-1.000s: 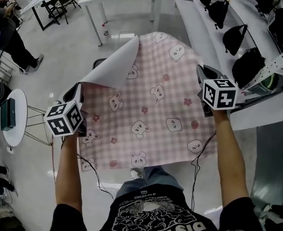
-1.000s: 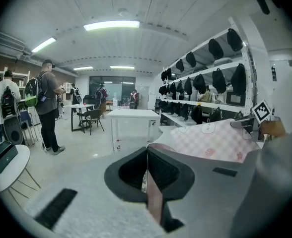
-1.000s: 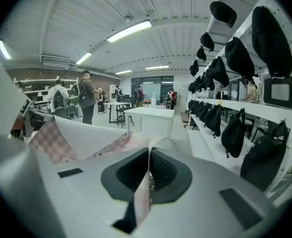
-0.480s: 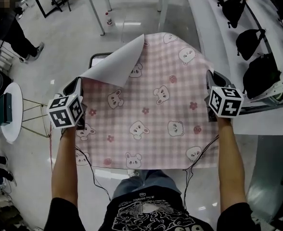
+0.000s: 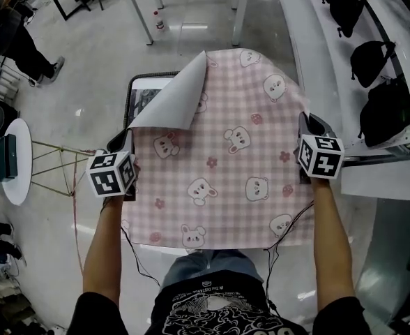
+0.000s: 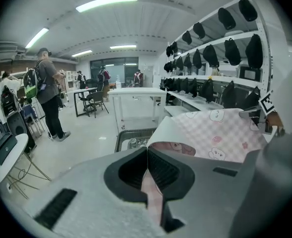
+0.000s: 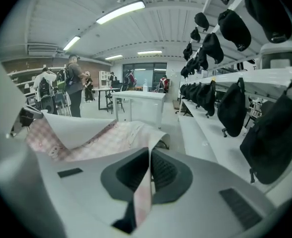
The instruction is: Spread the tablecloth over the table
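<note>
Grey floor surrounds the worktop (image 5: pixel 143 96), upper left, lying ahead and partly under the cloth (image 5: pixel 226 166), clamped at its side edges by left claw (image 5: pixel 123 139) and right claw (image 5: pixel 307 125).

Arms outstretched, left tool (image 6: pixel 147 157) and right tool (image 7: pixel 149 158) each pinching tablecloth (image 5: pixel 226 155)

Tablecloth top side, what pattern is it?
The tablecloth is pink-and-white gingham with cartoon animal faces and small flowers; clearest in the head view.
</note>
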Demonstrator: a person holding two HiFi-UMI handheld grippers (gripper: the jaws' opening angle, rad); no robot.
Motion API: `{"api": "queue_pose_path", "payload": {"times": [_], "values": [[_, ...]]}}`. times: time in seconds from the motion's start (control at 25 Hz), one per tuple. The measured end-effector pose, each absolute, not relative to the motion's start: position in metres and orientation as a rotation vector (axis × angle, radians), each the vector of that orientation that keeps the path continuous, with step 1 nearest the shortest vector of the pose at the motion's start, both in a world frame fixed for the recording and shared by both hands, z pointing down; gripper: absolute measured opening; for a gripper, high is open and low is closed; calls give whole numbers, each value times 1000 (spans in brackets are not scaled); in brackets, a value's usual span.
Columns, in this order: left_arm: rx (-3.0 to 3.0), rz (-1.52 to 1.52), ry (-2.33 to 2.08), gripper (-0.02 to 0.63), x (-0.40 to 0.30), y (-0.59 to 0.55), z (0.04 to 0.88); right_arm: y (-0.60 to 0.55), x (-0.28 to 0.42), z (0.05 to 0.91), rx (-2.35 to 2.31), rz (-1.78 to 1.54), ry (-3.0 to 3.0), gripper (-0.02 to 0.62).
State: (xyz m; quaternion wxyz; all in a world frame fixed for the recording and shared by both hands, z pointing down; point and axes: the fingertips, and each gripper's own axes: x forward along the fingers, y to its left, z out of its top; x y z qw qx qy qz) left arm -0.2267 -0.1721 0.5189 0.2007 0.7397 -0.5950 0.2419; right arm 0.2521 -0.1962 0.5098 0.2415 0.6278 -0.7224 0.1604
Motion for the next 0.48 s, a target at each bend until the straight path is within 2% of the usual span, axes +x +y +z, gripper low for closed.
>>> {"api": "queue_pose_path", "payload": {"times": [0.28, 0.36, 0.44, 0.48], "values": [[2066, 717, -1681, 33, -226, -160, 529, -184, 248, 524, 1715, 423, -1925, 23], [2066, 709, -1675, 95, -232, -157, 527, -183, 238, 525, 1698, 417, -1896, 68], [2072, 695, -1668, 191, -233, -154, 525, -180, 232, 525, 1682, 430, -1879, 170], [2078, 691, -1665, 233, -229, -153, 523, -178, 234, 525, 1686, 437, -1872, 199]]}}
